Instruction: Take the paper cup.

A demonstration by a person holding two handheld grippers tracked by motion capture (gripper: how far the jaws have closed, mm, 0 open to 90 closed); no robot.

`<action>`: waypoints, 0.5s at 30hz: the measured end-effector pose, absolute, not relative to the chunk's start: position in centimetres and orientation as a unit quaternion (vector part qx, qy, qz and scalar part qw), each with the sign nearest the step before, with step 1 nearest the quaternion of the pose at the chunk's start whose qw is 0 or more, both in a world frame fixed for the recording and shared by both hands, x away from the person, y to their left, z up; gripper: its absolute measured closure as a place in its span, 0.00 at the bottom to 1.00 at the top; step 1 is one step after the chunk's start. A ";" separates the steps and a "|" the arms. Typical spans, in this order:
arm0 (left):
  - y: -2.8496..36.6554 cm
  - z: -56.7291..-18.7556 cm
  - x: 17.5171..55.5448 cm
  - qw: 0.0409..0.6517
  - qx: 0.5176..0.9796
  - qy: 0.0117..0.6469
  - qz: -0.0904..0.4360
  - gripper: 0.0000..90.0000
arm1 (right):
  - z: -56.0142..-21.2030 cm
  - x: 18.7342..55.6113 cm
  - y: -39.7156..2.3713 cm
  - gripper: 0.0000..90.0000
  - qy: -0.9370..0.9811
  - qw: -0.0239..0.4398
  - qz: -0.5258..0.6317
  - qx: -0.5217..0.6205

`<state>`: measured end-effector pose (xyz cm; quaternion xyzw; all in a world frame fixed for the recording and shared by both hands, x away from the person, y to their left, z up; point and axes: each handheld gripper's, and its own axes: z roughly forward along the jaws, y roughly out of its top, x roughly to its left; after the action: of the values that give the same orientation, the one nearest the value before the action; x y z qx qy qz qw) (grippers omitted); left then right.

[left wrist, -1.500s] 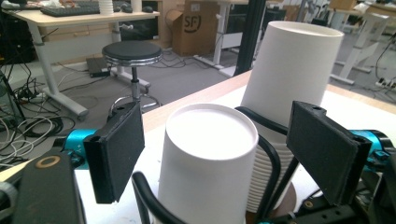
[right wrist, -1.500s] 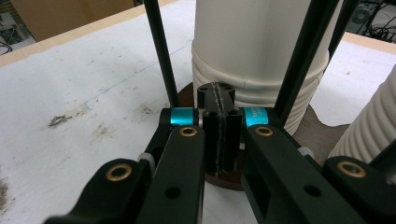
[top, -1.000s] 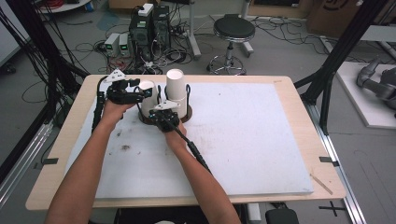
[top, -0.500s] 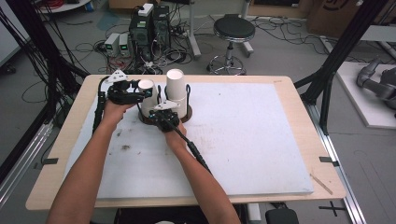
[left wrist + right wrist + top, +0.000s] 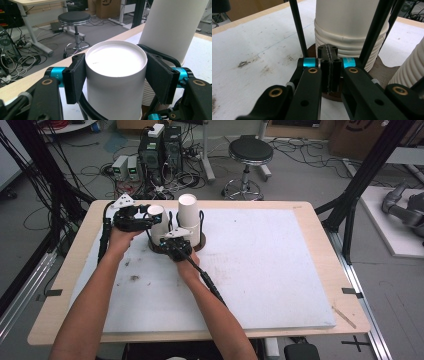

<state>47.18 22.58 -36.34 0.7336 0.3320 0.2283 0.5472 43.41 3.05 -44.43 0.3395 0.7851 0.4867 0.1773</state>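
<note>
I am finishing closing my left tongs [image 5: 115, 82] onto the top cup [image 5: 115, 75] of the stack in the holder [image 5: 200, 241]; my right tongs [image 5: 329, 72], fully closed, are bracing the holder base.

taller cup stack [image 5: 172, 27] cut off by top edge, holder base [image 5: 384, 70] partly hidden behind jaws

Matt white, seemingly paper cup [image 5: 115, 75]; brown wooden-looking base [image 5: 200, 241]
</note>
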 end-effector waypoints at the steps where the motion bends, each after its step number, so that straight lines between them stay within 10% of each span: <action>1: 22.6 -36.3 47.2 0.548 0.733 0.333 0.228 0.39 | -44.4 43.4 3.0 1.00 0.785 0.178 0.487 0.340; 15: 22.0 -36.3 47.0 0.541 0.731 0.337 0.243 0.38 | -44.4 43.4 3.1 1.00 0.786 0.175 0.485 0.341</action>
<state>47.04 22.00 -36.26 0.7312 0.3374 0.2425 0.5410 43.45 3.06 -44.41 0.3408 0.7861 0.4852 0.1746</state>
